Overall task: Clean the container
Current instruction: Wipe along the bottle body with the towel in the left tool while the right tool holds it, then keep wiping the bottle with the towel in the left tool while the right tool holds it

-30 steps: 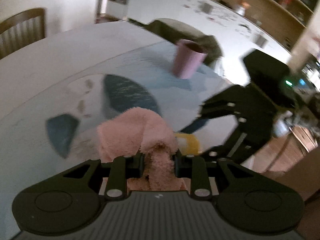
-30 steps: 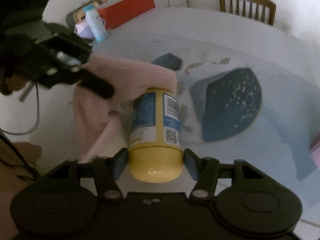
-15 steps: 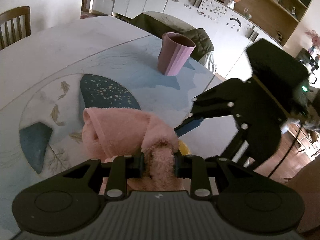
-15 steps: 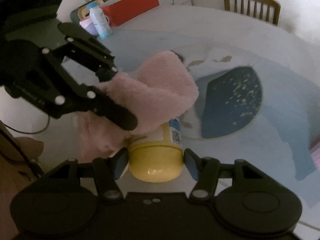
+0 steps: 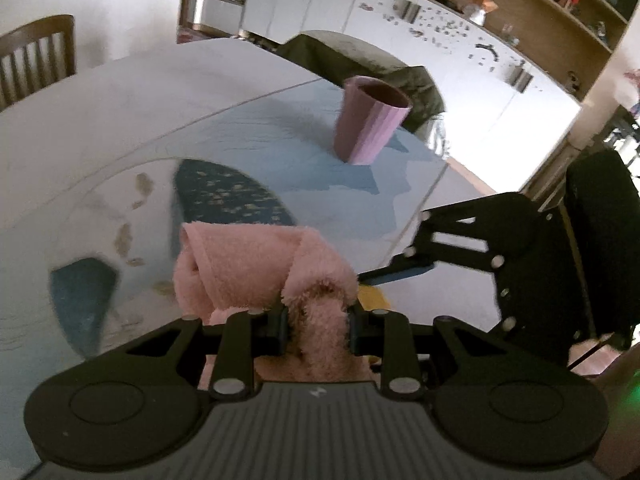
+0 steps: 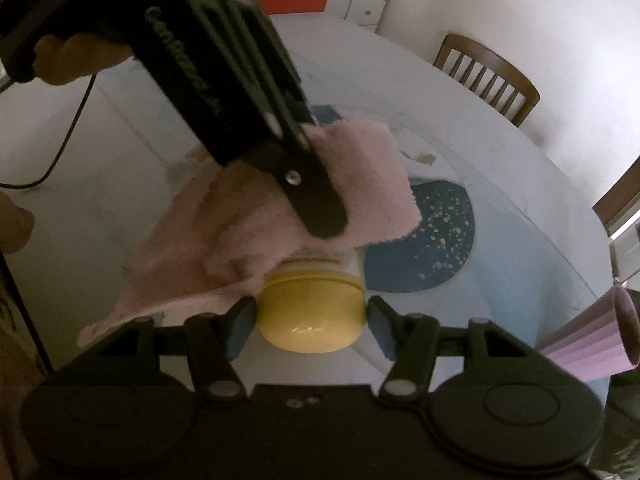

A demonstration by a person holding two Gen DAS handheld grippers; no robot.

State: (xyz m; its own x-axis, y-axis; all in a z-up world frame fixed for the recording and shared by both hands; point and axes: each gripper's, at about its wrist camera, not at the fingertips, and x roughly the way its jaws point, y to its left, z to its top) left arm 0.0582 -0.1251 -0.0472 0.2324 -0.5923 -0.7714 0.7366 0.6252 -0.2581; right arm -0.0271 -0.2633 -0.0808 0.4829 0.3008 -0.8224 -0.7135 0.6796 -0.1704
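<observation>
Each camera sits just behind its own jaws, looking steeply down at the desk from close range. They face roughly opposite ways; both catch the pink cloth, purple cup and desk.

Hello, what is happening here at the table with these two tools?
A person is cleaning a yellow container with a pink cloth. The right tool is shut on the container's yellow cap end, holding it above the table. The left tool is shut on the cloth, which is draped over the container's body and covers most of it. A purple cup stands on the table further away, untouched.
</observation>
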